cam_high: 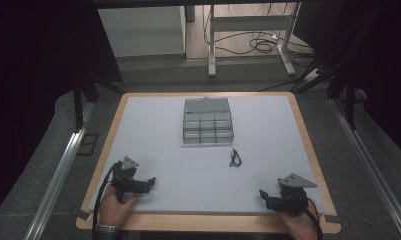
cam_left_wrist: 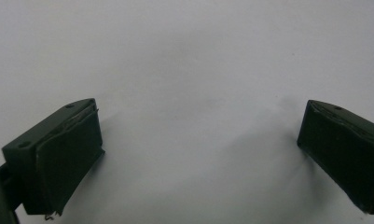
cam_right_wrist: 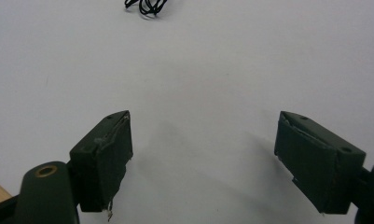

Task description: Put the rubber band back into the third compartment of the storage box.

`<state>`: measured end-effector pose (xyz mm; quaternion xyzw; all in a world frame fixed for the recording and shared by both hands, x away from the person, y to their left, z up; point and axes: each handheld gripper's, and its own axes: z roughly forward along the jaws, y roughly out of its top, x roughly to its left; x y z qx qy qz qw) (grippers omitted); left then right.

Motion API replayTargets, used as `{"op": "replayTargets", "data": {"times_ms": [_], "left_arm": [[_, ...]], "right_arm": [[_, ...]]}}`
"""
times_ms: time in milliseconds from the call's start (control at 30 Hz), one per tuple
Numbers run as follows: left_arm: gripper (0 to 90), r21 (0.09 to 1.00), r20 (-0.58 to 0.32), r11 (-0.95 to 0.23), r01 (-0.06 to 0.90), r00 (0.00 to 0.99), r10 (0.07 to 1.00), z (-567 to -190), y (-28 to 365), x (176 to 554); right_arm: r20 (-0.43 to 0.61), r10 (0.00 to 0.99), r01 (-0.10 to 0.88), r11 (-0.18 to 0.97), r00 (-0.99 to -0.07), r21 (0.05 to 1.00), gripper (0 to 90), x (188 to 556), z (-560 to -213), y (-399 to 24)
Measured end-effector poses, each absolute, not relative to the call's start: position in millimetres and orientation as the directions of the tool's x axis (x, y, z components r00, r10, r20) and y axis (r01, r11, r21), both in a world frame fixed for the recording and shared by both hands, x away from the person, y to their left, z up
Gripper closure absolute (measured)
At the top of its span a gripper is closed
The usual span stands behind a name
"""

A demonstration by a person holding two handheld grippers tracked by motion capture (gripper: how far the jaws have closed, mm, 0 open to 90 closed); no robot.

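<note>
Two black hand-held two-jaw grippers rest low over the near part of the table, one in each of the person's hands: the left gripper (cam_high: 147, 183) sits near the near-left corner with the left hand (cam_high: 115, 207) wrapped around its grip, and the right gripper (cam_high: 266, 196) sits near the near-right corner, held by the right hand (cam_high: 302, 226) at the table edge. Each carries one grey three-cornered plate on top. In the left gripper view the left gripper (cam_left_wrist: 198, 154) has its jaws spread wide, with bare white surface between them and nothing gripped. In the right gripper view the right gripper (cam_right_wrist: 203, 163) is likewise wide open and empty, its jaws just above the white table covering (cam_right_wrist: 208, 70). There is one small tangled black wire-like item (cam_high: 234, 158), lying on the white covering between the grippers and the box, nearer the right gripper and well apart from both; it also shows at the top of the right gripper view (cam_right_wrist: 146, 6). What it is exactly cannot be told. One grey compartmented plastic organiser box (cam_high: 208, 128) stands at the far middle of the table with its lid (cam_high: 206, 105) opened back; its cells are too small to read for contents. The wooden-rimmed table (cam_high: 308, 145) carries nothing else between the grippers and the black item.
</note>
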<state>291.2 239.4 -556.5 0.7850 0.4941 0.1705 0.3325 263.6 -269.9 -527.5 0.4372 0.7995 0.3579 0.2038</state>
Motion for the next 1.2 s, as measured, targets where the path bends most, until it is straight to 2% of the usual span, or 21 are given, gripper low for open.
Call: {"op": "replayTargets", "data": {"times_ms": [567,933,1200], "left_arm": [[0.0,0.690,-0.060,-0.291,0.662,0.454,0.889,-556.5,239.4,291.1],[0.0,0.691,-0.060,-0.291,0.662,0.454,0.889,-556.5,239.4,291.2],[0.0,0.690,-0.060,-0.291,0.662,0.454,0.889,-556.5,239.4,291.2]], "right_arm": [[0.029,0.845,0.624,0.371,-0.535,0.688,25.7,286.0,-513.7,-266.9],[-0.011,0.819,0.634,0.454,-0.574,0.626,41.5,307.0,-505.1,-257.0],[-0.017,0.800,0.643,0.494,-0.600,0.585,48.3,318.2,-501.9,-250.7]]}}
